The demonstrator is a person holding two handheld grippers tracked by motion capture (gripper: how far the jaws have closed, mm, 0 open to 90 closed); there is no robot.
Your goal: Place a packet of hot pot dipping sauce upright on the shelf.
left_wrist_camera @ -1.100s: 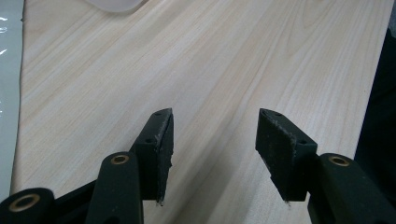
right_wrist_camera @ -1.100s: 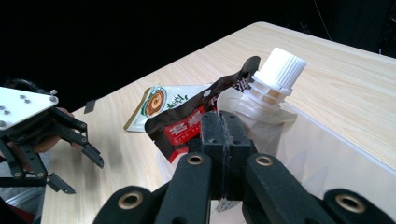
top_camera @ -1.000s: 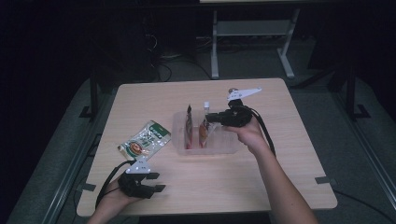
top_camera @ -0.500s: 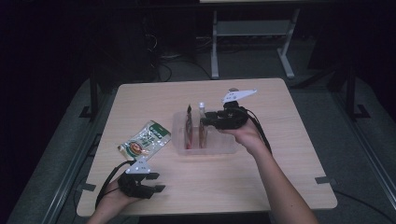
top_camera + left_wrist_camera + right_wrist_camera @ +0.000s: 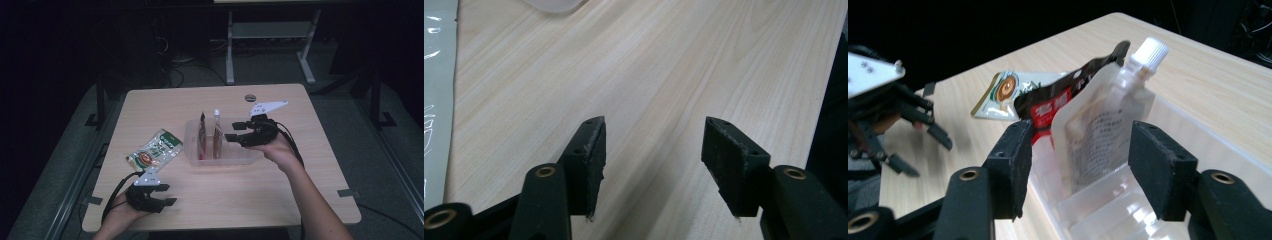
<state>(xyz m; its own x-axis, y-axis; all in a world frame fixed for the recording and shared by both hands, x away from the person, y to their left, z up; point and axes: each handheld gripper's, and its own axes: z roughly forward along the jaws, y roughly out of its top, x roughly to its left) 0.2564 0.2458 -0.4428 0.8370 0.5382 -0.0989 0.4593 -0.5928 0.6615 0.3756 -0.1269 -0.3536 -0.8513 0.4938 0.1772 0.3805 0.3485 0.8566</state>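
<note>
Far left, low on the counter (image 5: 300,190): left tool (image 5: 167,194), matte black, angular, grey three-cornered plate on top, cable looping back. Released, jaws wide apart over bare pale woodgrain, nothing between them. Rubbery pads (image 5: 596,150) look worn and gritty, edges chipped.

Just beyond it, flat on the counter: packet (image 5: 155,152), glossy crinkled film, green and white with a round printed picture, lying at a slant. Apart from the tool, apart from the tray.

Centre now: tray (image 5: 240,159), clear thin plastic, rectangular, ribbed inside into slots. Two pouches standing upright in neighbouring slots. Dark pouch (image 5: 201,135) first, shiny black and red foil, top corner pointed. Beside it the spout pouch (image 5: 217,136), frosted translucent film over brownish contents, fine print on its face, topped by a white ridged screw cap (image 5: 1150,50).

Right of that: right tool (image 5: 229,131), same black build, pointing level at the pouches from the tray's right end. Released, jaws just opened and standing clear, spout pouch framed between them in the right gripper view, pads (image 5: 1158,160) not touching it.
</note>
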